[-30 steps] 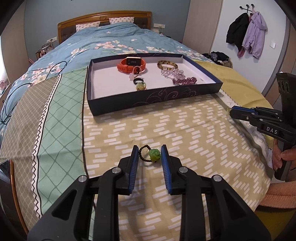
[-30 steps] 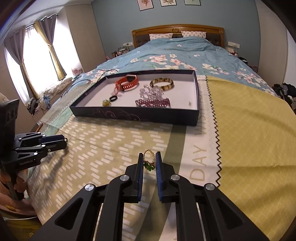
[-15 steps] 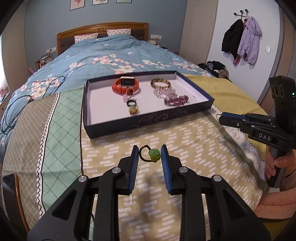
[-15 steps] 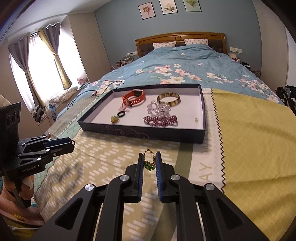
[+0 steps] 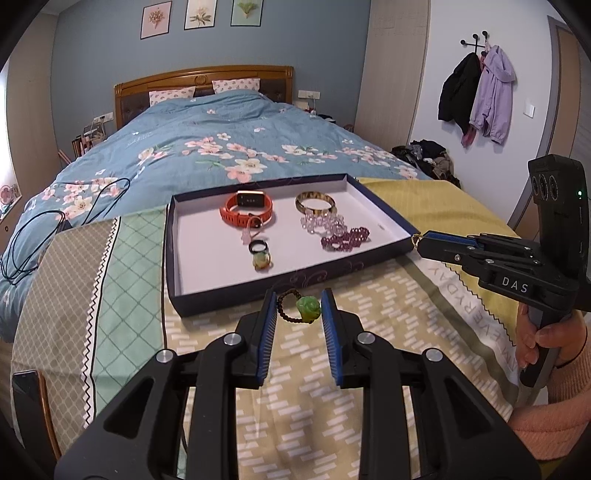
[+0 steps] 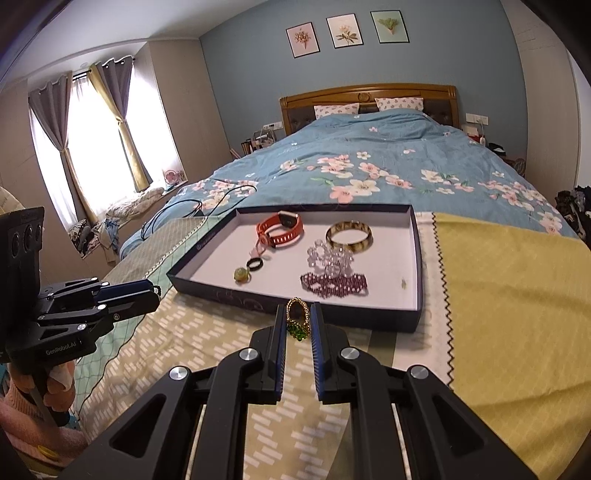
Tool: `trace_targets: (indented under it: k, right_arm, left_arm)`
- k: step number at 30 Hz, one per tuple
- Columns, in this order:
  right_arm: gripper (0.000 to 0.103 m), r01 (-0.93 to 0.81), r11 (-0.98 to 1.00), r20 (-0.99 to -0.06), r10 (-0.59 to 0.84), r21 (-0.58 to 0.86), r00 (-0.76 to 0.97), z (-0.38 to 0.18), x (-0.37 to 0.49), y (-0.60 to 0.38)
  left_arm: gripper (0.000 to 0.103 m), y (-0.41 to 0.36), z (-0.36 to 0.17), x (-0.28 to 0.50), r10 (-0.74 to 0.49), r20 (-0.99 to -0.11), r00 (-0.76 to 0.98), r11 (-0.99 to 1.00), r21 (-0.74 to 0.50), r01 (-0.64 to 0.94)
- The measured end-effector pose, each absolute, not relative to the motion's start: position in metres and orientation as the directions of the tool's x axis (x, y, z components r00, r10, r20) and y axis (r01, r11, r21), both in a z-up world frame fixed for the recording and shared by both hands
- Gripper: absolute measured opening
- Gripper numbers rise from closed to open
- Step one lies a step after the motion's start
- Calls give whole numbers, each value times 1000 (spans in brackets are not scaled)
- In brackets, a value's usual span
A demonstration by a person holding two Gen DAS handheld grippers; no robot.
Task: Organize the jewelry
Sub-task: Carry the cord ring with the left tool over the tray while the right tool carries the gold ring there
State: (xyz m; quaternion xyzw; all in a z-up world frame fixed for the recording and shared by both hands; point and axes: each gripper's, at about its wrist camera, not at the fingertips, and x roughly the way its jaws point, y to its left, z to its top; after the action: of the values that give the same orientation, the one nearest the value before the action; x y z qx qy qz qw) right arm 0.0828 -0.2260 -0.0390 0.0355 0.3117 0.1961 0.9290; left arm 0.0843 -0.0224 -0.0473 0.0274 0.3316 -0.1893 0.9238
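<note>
Blue-grey wall (image 6: 229, 85) carries three framed botanical prints (image 6: 347, 31) above a wooden headboard (image 6: 369, 96). Bed (image 6: 369, 162) has a floral blue quilt. Daylight enters a curtained window (image 6: 96, 140); coats (image 5: 476, 92) hang on wall hooks.

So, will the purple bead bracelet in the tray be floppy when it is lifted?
Probably floppy: the purple bead bracelet lies flattened and bunched, unlike the round bangle. Likely light, since its beads look small. It touches the clear beads, so it may drag them.

Blue floral duvet (image 5: 221, 147) on far bed, three framed prints (image 6: 347, 31) above headboard (image 5: 203, 79), coats (image 5: 476, 96) hanging right, curtained window (image 6: 96, 147) left
</note>
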Motion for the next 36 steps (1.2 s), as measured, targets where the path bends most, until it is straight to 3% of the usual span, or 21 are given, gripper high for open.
trace_targets:
  k: [36]
  right_arm:
    - [11,-357,911,-475,411,205,778,-9,119,-227]
  left_arm:
    - [25,-30,-24,121,-291,-550,783,947,-52,316]
